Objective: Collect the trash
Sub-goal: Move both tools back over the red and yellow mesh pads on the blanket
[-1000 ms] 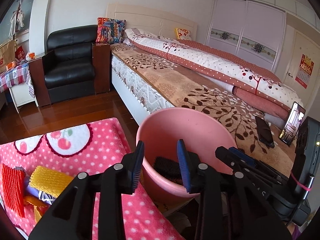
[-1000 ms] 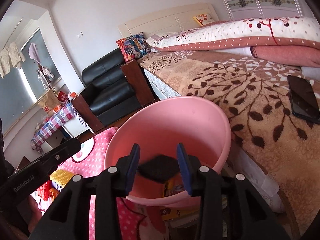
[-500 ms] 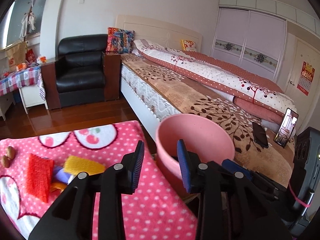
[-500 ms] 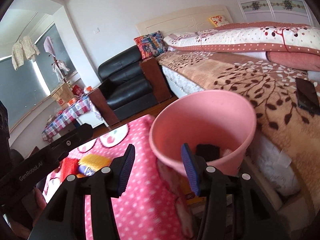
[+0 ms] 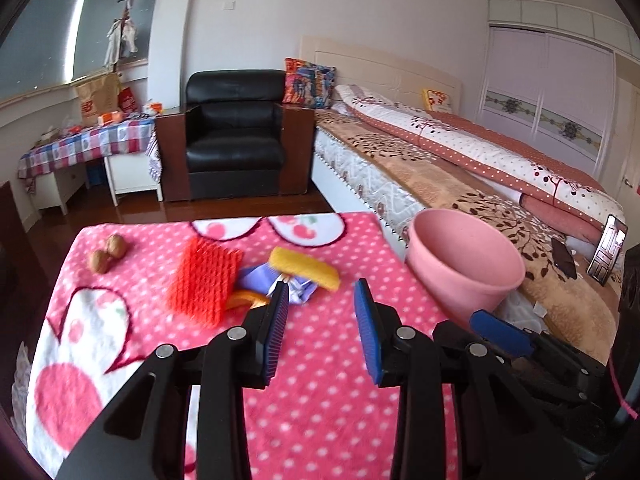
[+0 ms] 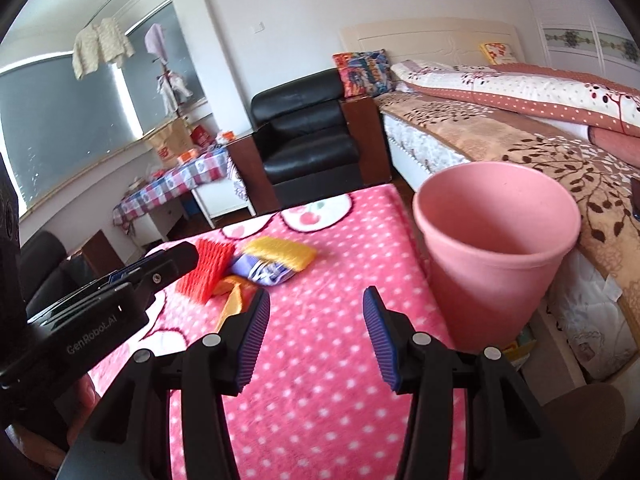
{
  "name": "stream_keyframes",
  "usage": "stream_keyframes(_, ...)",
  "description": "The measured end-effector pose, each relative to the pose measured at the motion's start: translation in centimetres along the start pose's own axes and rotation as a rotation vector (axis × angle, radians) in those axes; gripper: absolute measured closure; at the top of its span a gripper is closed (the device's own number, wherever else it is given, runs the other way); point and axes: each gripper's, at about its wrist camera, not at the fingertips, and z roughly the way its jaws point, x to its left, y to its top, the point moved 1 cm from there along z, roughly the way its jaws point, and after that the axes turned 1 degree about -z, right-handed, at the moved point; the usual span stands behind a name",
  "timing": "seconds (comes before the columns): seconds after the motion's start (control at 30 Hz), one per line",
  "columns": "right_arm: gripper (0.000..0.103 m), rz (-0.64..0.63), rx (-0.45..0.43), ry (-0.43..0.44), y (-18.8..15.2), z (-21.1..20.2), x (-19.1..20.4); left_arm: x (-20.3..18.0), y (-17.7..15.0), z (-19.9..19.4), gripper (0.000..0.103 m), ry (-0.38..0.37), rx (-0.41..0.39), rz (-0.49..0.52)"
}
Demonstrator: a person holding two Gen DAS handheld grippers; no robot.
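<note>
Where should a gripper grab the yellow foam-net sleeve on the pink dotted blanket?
Grip the yellow foam-net sleeve at its free right end, from above, jaws across the narrow width. It lies flat and long, and its left end overlaps the purple wrapper.

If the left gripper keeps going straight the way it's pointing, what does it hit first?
Probably the pink dotted blanket, just short of the purple wrapper in the trash pile. The left gripper is empty, jaws open. Depth is uncertain.
</note>
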Motion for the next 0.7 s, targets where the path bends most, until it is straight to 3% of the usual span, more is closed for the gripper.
stream_keyframes(0.43, 0.055, -0.065, 0.034, 0.002, -1.7, -1.0, 2.4, 3.0, -3.1, -1.8, 0.069, 0.002, 0.044, -0.073)
stream_keyframes(0.7, 0.045, -0.056, 0.049, 0.003, -1.9, -1.2, 2.0, 2.5, -3.9, -2.0, 0.069, -0.024, 0.052, -0.075)
